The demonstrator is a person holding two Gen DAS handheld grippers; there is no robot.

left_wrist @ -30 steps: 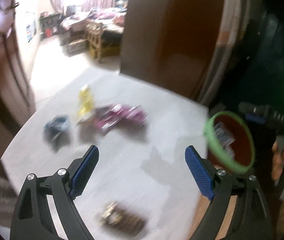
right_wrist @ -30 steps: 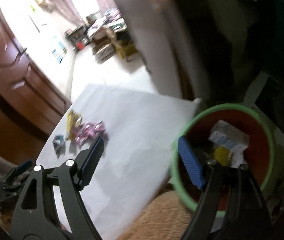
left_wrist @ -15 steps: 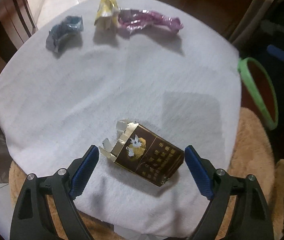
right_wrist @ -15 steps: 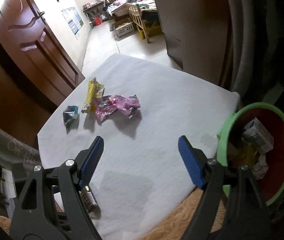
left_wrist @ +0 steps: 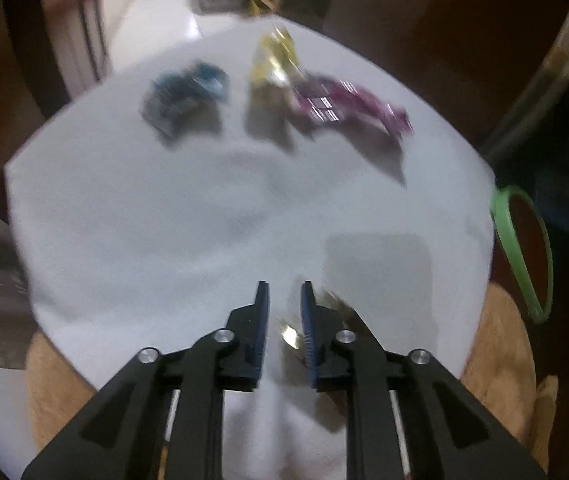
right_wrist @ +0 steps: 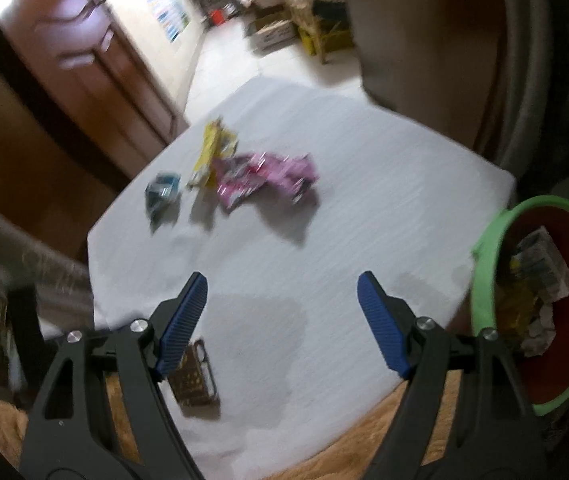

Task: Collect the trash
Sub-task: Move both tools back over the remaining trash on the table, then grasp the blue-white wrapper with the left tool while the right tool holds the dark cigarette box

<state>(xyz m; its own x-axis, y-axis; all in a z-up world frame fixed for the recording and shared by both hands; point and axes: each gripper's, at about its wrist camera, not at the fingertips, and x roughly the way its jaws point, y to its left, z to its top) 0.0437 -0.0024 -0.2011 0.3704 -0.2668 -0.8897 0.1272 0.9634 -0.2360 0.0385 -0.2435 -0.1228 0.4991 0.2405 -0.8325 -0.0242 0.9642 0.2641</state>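
Item: cigarette pack (left_wrist: pixel 290 332), brown with gold foil flap, lying on the white cloth (left_wrist: pixel 164 220)
- Location: foil edge between the jaws of the left claw (left_wrist: pixel 284 292), resting against its right-hand pad; the body of the pack sits mostly behind that finger
- Left claw: narrow and closing, pointing steeply down; the blur hides whether both pads bear on the pack yet
- Right claw (right_wrist: pixel 282 280): wide, opening slightly, nothing between the jaws; pack low and to its left, bin (right_wrist: pixel 484 272) to its right with litter already inside

Other stock, well ahead of the left claw: blue wrapper (left_wrist: pixel 184 100), yellow wrapper (left_wrist: pixel 272 64), pink wrapper (left_wrist: pixel 348 104), all untouched

Step in hand, as judged: grasp the pack for the bin
- The bite looks off-centre, catching mainly the flap; a thin foil edge may tear or slip
- Better to centre the jaws over the body of the pack, close firmly, then lift straight before swinging right to the bin
- Keep the pads clear of the cloth so that it does not come up too

Change from half a second earlier
- Left claw then stood wide with the whole pack framed between its fingers; now narrow and lower over it
- Right claw a shade wider; wrappers unmoved
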